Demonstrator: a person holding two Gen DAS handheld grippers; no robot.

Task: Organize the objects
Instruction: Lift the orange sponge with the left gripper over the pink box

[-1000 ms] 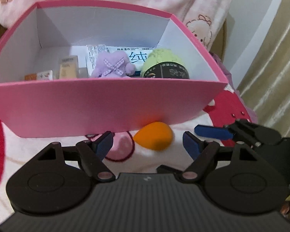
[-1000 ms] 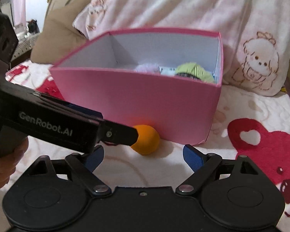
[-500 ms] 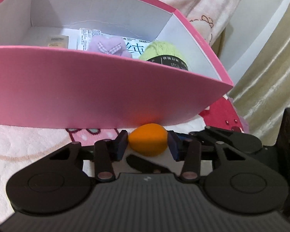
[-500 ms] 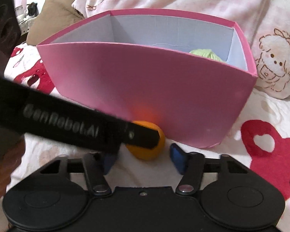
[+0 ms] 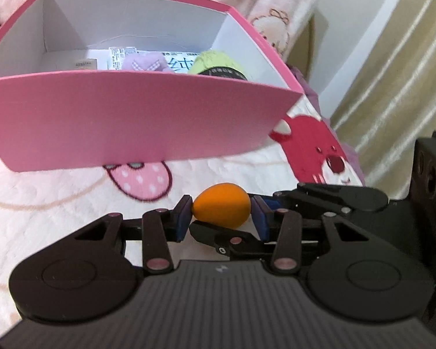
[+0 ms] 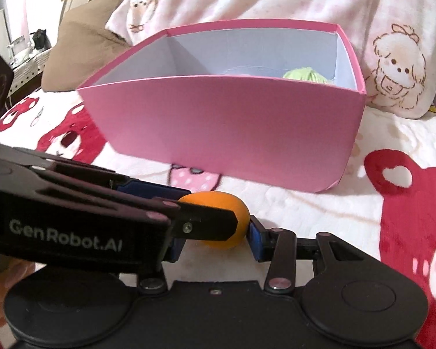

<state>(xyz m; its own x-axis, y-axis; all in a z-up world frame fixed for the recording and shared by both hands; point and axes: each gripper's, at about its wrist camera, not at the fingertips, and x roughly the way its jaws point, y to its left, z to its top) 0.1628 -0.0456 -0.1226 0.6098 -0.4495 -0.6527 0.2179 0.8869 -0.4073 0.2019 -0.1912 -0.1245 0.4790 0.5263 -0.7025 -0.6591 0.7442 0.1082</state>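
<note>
Left wrist, cartoon blanket (image 5: pixel 58 203), curtain (image 5: pixel 392 58)

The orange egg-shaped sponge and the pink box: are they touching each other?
Apart. In the left wrist view the orange sponge lies well clear of the pink box, with a strip of blanket showing between them.

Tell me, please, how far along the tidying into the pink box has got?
Done: the purple plush, green yarn ball and some packets lie inside the pink box. In hand: the left hand-held gripper and right hand-held gripper have just closed on the orange egg-shaped sponge. Left: placing it in the box.
</note>
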